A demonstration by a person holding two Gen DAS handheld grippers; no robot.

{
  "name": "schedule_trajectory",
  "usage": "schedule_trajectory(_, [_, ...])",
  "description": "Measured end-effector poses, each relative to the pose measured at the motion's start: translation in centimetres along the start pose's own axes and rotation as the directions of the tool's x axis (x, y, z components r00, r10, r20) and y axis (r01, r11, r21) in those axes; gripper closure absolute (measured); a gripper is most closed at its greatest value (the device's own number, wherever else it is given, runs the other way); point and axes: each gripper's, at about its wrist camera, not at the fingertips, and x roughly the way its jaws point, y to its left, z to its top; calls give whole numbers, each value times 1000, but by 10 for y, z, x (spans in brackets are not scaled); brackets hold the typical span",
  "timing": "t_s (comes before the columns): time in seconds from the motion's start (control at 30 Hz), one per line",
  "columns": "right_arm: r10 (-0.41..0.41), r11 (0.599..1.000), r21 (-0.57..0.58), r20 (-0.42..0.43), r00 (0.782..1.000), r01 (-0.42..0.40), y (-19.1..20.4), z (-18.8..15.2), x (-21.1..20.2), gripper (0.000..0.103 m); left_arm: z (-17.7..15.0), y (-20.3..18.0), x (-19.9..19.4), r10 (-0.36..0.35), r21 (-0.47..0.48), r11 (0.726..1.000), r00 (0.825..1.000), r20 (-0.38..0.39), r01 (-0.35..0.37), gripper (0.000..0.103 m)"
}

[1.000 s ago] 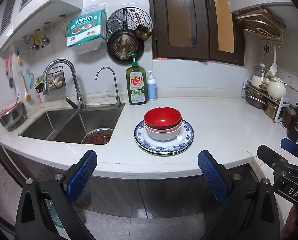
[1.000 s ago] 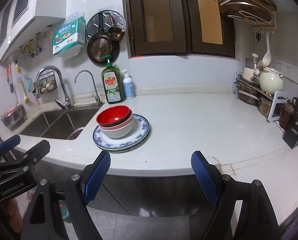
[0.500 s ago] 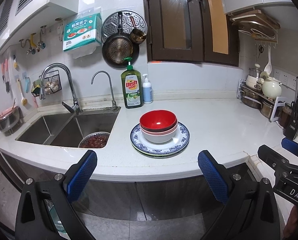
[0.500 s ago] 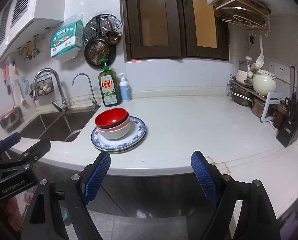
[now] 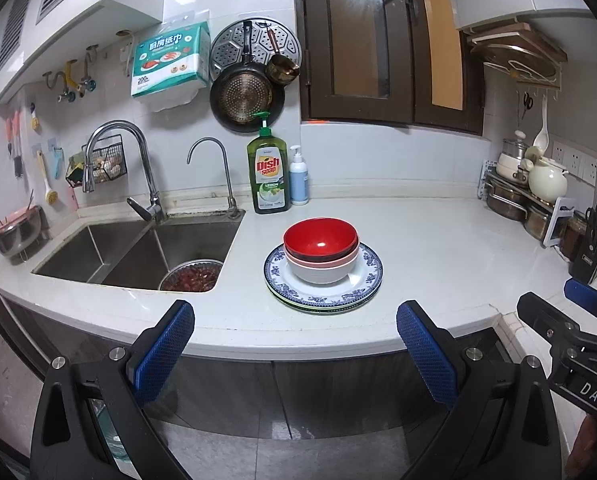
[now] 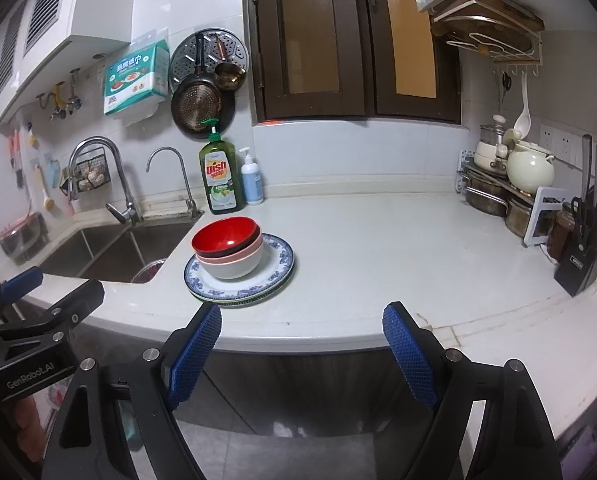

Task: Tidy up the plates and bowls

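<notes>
1. Location: the plates sit stacked on the worktop, near its front edge and just right of the sink. The top plate is white with a blue patterned rim; at least one more lies beneath, showing a green edge. The exact count cannot be read from either view.
2. Bowls: three bowls nest together on the top plate, slightly left of its centre. The red bowl is uppermost, a pink bowl beneath it, a white bowl at the bottom.
3. Condition as found: the crockery forms one tidy pile. This fits either a finished stacking job or a pile awaiting removal elsewhere; the pictures do not settle which.
4. Left gripper: jaws spread wide, nothing between them, held off the worktop's front edge and facing the pile.
5. Right gripper: likewise wide and empty, off the front edge, with the pile ahead to its left.
6. Handling judgement: the plates look like glazed ceramic, so stiff, fairly heavy together, slippery and breakable. The red bowl appears lighter, possibly lacquered plastic.
7. Hold points: a bowl is best pinched across its rim wall; a plate at its overhanging rim, kept level.
8. Risk: lifting the pile whole invites the nested bowls to slide.
</notes>
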Motion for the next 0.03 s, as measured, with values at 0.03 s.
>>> schedule_trajectory(0.03, [3,1000,-1,-1,1000,-3,0,0,0,19,0,0,0,3,0,1000,1000,1,-3,0])
